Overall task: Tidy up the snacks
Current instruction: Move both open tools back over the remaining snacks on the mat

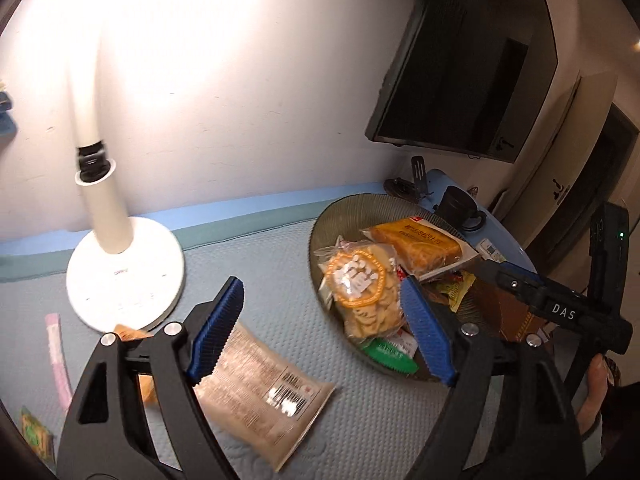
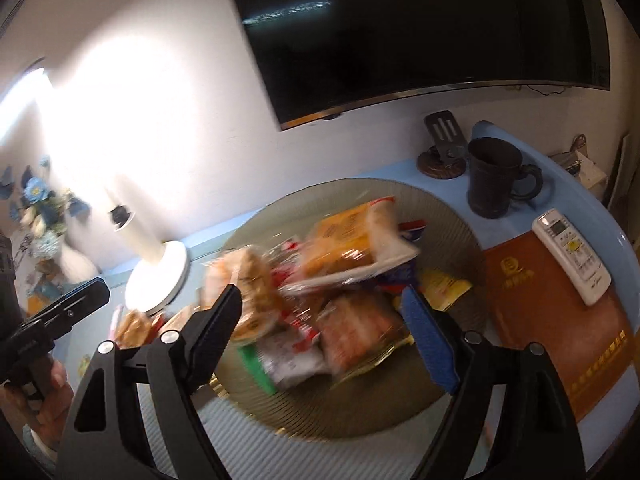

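In the left wrist view my left gripper [image 1: 322,282] is open above the light blue table mat, with nothing between its blue pads. A beige snack packet [image 1: 260,392] with a barcode lies flat under it. To its right, a ribbed olive plate [image 1: 320,232] holds a cracker bag [image 1: 364,292], an orange cake pack [image 1: 420,244], a green packet [image 1: 390,354] and a yellow packet [image 1: 456,288]. In the blurred right wrist view my right gripper [image 2: 322,292] hangs open over the same plate [image 2: 452,216] and its heap of snacks, touching none.
A white lamp base [image 1: 124,272] stands on the mat at the left. Near it lie a pink strip [image 1: 56,360], an orange packet [image 1: 132,334] and a green packet [image 1: 36,436]. Right of the plate are a black mug [image 2: 496,180], a remote [image 2: 572,256], a brown book [image 2: 560,320] and a phone stand [image 2: 444,148]. A vase [image 2: 76,264] stands far left.
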A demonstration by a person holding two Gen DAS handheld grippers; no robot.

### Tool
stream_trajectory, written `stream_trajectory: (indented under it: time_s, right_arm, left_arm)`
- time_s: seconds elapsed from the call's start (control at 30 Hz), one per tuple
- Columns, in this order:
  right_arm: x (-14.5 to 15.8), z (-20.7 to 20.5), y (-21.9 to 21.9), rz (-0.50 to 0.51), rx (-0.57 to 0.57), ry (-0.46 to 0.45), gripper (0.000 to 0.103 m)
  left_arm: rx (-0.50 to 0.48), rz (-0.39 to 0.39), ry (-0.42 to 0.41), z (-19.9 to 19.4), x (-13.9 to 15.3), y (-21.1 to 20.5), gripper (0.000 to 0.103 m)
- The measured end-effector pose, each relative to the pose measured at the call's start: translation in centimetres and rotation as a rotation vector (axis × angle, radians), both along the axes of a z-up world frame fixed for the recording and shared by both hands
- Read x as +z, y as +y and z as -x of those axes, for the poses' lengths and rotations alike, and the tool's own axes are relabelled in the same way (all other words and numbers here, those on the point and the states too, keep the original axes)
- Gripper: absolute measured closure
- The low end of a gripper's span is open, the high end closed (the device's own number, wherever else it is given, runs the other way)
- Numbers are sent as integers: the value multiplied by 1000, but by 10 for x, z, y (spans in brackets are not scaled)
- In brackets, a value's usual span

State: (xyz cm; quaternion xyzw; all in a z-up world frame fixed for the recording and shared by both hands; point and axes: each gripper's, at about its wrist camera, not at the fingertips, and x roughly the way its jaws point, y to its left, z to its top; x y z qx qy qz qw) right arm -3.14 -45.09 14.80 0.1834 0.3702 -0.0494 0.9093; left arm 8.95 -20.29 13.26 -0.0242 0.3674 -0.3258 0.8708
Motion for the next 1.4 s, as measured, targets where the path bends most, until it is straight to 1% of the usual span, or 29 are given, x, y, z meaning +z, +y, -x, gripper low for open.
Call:
stream_trajectory:
  time_s: [0.03,0.1,0.2,0.23,0.3,0.33,0.43,0.5,0.53,0.57,0.6,0.63,0.7,0.73,0.77,0.8,0.83,0.9,0.93,1.0,1.1,1.23,1.3,1.37,1.4]
  right_arm:
    - [4,6,11,-4,20,-9,15]
    - [10,16,37,-14,78,-27,13]
    - [12,28,81,-23,179,-38,6]
    - [11,31,98,-27,221,-37,5]
    - [6,35,130,-12,297,-26,5]
    - [2,35,148,7,327,-16,5]
    - [-19,33,194,47,403,14,5]
    - [-39,32,222,97,472,2,5]
    - [-50,31,233,124,493,-2,5]
    - [-61,29,240,157,493,13,5]
    - [-74,27,246,182,484,42,5]
    - [-84,27,245,180,486,59,5]
    - [-94,25,245,189,484,106,5]
    - [-93,25,244,195,474,97,5]
    - [-91,26,243,187,474,88,5]
    - [-93,24,241,175,475,97,5]
    - [-95,22,241,168,471,116,5]
    - [-100,16,241,165,463,156,5]
    - [-103,13,241,160,468,173,5]
    - [-105,11,242,158,474,190,5]
    - [-103,13,242,156,479,173,5]
    - [-99,15,238,140,470,144,5]
    - [-98,14,232,124,439,138,5]
    - [-98,12,227,90,426,133,5]
    - [-97,13,224,71,427,129,5]
  left_arm:
    - [21,-3,-8,8,2,16,23]
    - [59,-4,-23,26,3,48,23]
    - [145,-7,-30,55,2,103,23]
    - [174,-14,-31,63,-1,121,23]
    - [254,-59,-42,77,-12,155,22]
    - [294,-82,-39,82,-18,171,21]
    - [412,-106,11,89,-43,222,21]
    - [518,-167,33,93,-63,252,21]
    - [568,-225,47,93,-75,261,21]
    - [599,-290,55,93,-86,267,22]
    - [606,-315,61,95,-95,273,22]
    - [596,-318,72,97,-102,277,21]
    - [582,-310,100,95,-115,281,21]
    - [574,-298,121,93,-118,283,21]
    - [566,-274,125,92,-117,286,21]
    - [567,-244,114,90,-115,289,21]
    - [568,-232,118,88,-116,291,19]
    - [569,-234,147,85,-120,292,19]
    - [567,-238,146,86,-120,291,19]
    - [565,-250,128,88,-119,288,19]
    - [558,-292,104,92,-117,279,17]
    - [567,-332,72,95,-115,273,12]
    - [588,-341,55,97,-114,273,12]
    - [655,-356,16,101,-110,276,12]
    - [685,-351,-11,107,-107,278,12]
